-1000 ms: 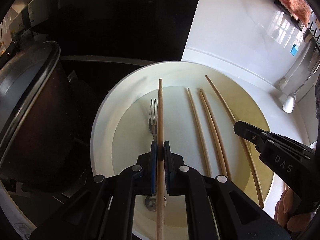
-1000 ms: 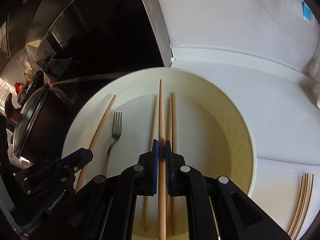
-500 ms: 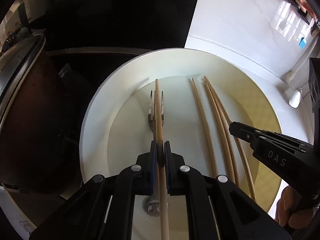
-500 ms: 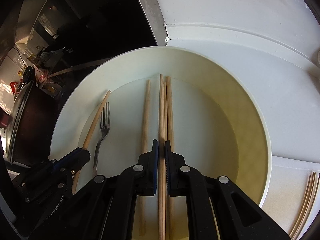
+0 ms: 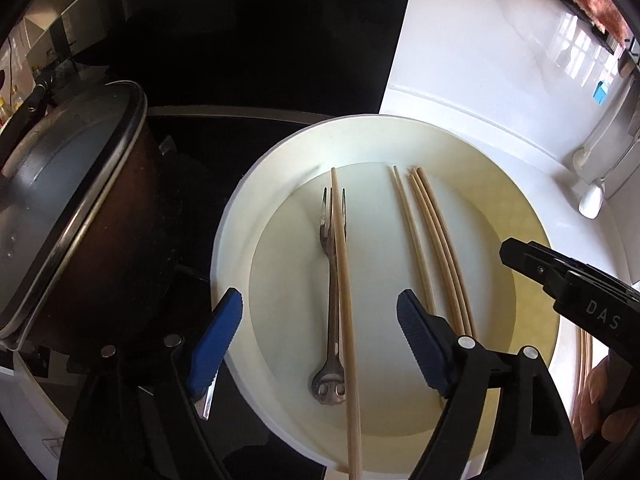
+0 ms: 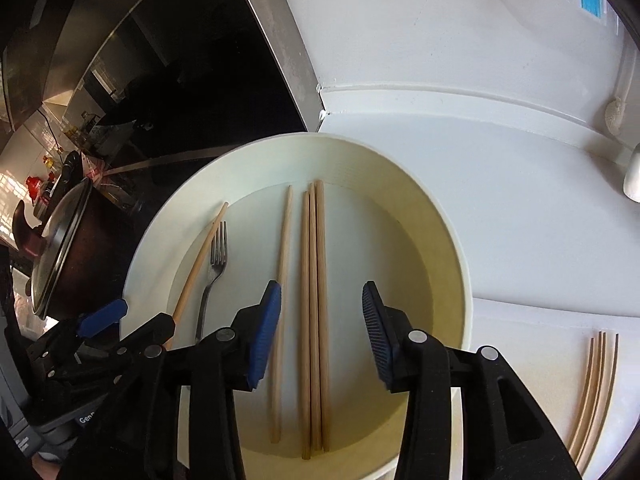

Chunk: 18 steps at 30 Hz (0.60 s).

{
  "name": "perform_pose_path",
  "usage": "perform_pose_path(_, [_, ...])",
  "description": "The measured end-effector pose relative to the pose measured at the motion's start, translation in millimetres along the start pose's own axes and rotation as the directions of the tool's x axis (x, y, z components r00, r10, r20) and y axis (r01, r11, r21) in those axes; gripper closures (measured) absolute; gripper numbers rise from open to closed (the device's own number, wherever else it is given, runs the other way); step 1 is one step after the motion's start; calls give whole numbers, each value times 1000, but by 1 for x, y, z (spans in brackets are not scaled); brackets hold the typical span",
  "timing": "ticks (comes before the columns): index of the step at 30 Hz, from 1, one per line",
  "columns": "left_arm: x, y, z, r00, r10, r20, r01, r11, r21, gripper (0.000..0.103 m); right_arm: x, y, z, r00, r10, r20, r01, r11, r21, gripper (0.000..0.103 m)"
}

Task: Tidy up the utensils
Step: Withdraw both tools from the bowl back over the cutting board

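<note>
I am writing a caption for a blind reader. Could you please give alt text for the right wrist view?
The right gripper hangs open over a round white basin, its jaws having just opened, above three chopsticks lying side by side. A fourth chopstick, a fork and a fifth chopstick lie further left.

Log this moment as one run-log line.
left gripper: just opened, chopstick released onto fork | right gripper: just opened, chopsticks in bowl
</note>
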<state>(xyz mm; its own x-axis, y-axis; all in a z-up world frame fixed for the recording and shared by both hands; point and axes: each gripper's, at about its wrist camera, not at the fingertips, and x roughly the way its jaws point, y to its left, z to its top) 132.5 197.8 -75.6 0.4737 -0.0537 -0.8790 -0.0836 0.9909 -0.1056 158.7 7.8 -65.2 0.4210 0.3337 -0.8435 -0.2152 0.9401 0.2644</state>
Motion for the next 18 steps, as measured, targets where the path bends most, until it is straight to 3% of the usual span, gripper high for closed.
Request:
perform_pose_path(5, [-11, -8, 0, 1000, 8, 13, -8, 999, 32, 17, -19, -1, -6, 999, 18, 31, -17, 1000, -16, 56])
perform_pose_path(13, [-19, -16, 8, 1000, -5, 12, 5, 999, 49, 15, -33, -4, -11, 999, -4, 33, 6, 998, -66, 54])
perform_pose_path(18, [-35, -19, 9, 999, -19, 34, 16, 996, 85, 15, -59, -13, -14, 992, -8, 124, 10, 1000, -15, 51])
